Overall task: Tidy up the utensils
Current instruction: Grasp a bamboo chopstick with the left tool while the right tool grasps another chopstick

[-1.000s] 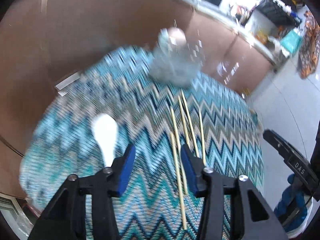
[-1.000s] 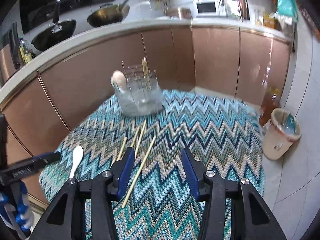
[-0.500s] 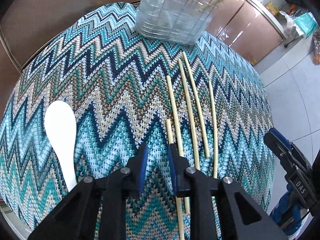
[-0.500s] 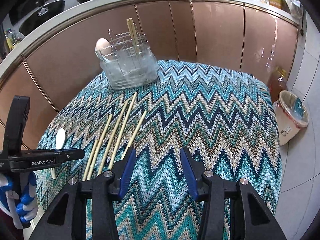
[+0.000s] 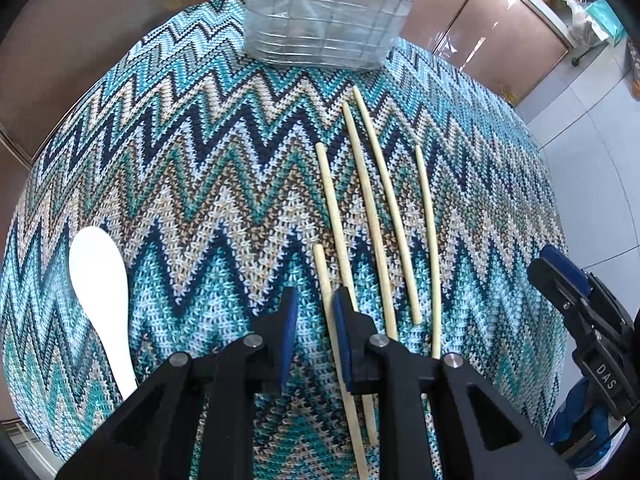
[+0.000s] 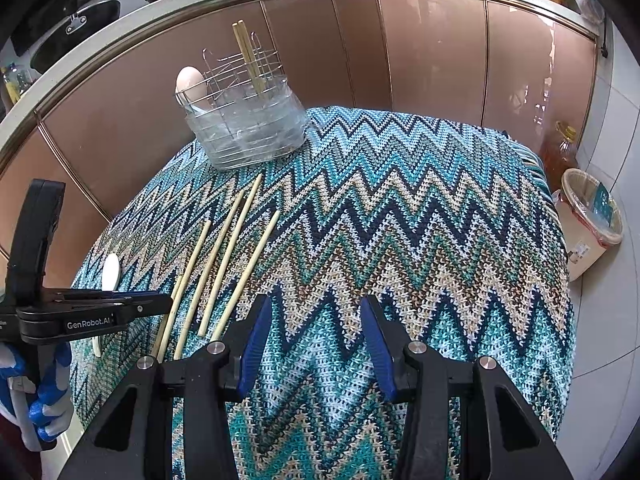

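Observation:
Several pale wooden chopsticks (image 5: pixel 362 184) lie side by side on the zigzag cloth (image 5: pixel 192 184); they also show in the right wrist view (image 6: pixel 224 256). My left gripper (image 5: pixel 314 300) is low over the cloth, jaws narrowed to a small gap, with the nearest short chopstick (image 5: pixel 325 280) lying between its fingertips. A white spoon (image 5: pixel 100 276) lies to its left. A wire utensil holder (image 6: pixel 244 120) at the far edge holds two chopsticks (image 6: pixel 247 56) and a spoon (image 6: pixel 191 82). My right gripper (image 6: pixel 314 320) is open and empty, above the cloth right of the chopsticks.
The table stands against curved brown cabinet fronts (image 6: pixel 432 52). A waste bin (image 6: pixel 588 220) and an oil bottle (image 6: pixel 560 152) stand on the floor to the right. The left gripper body (image 6: pixel 80 316) shows at the right view's left edge.
My left gripper swung down toward the cloth, narrowed its jaws, then moved right until the nearest chopstick lay between its tips. My right gripper dropped slightly closer to the cloth and stayed open.

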`<state>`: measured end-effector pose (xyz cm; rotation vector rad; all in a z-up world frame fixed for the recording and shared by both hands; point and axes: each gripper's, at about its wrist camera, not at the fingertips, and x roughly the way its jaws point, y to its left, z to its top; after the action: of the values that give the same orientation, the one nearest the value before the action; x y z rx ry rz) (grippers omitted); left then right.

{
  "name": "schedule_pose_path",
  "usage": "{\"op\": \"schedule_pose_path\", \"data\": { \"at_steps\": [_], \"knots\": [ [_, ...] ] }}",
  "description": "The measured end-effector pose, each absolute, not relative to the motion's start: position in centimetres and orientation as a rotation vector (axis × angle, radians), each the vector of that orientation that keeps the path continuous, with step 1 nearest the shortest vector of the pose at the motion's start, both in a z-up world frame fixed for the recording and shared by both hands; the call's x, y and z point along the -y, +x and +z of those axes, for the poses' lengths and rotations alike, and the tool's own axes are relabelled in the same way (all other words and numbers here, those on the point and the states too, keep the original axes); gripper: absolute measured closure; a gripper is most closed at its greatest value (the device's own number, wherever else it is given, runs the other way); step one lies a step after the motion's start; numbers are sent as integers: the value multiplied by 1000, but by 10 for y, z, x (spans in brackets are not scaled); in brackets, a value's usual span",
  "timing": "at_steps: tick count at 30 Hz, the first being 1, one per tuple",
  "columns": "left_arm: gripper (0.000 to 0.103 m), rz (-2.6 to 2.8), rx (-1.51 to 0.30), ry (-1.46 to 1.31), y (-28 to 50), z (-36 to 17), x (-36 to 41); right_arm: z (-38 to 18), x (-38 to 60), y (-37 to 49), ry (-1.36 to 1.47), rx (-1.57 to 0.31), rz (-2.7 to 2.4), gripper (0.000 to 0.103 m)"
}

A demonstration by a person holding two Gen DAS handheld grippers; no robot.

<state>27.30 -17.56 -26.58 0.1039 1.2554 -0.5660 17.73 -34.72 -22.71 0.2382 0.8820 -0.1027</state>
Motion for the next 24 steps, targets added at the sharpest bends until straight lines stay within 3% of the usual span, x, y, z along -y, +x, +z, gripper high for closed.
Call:
{"op": "schedule_pose_path", "data": {
  "at_steps": [4,6,12,18,24],
  "knots": [
    [86,-563,-1265,159,280,-270,188,-226,342,195,216,-927,-82,59],
    [91,-568,-1274,168,285,-270,189,-223,339,212,209,-958,-54,61],
    [98,-604,-1277,134,297,-275,185,-231,339,272,272,-1070,7,81],
    [98,-632,-1261,81,301,-278,182,-260,332,322,248,-1202,-20,86],
    [98,-630,-1220,47,291,-273,167,-260,326,326,201,-1204,-47,95]
  ]
}}
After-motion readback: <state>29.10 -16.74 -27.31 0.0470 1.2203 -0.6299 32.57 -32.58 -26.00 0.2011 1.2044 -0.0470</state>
